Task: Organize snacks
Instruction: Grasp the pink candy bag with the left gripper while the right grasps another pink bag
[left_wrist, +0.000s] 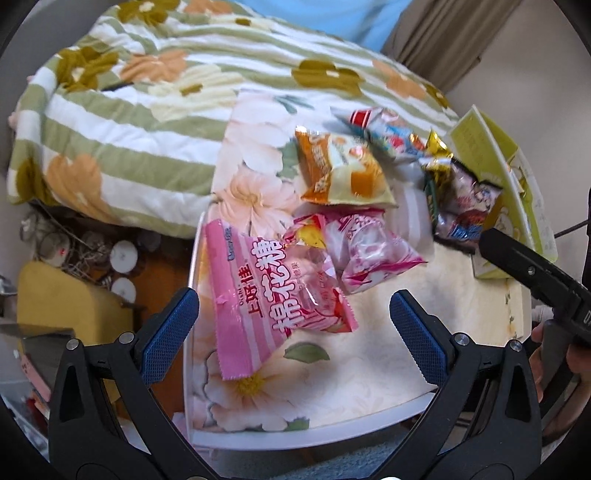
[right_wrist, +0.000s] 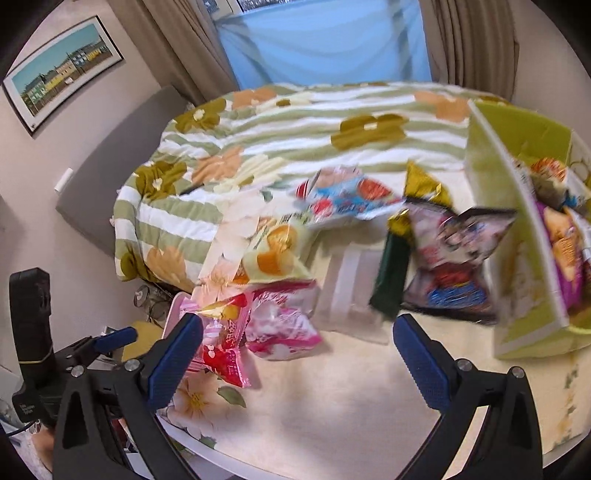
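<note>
We hold both grippers, left (left_wrist: 293, 325) and right (right_wrist: 297, 349), with fingers spread wide and empty above the counter (left_wrist: 388, 354). Nearest, by the counter's left edge, the pink marshmallow bag (left_wrist: 266, 295) lies flat, its long axis running near-to-far. Farther along, more snack packets (left_wrist: 341, 170) reach the green box (right_wrist: 517, 236) at the far right corner.

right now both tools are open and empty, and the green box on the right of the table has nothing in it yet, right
Not quite. Both the left tool and the right tool are open and empty, but the green box already holds snack packets, as the right wrist view shows.
</note>
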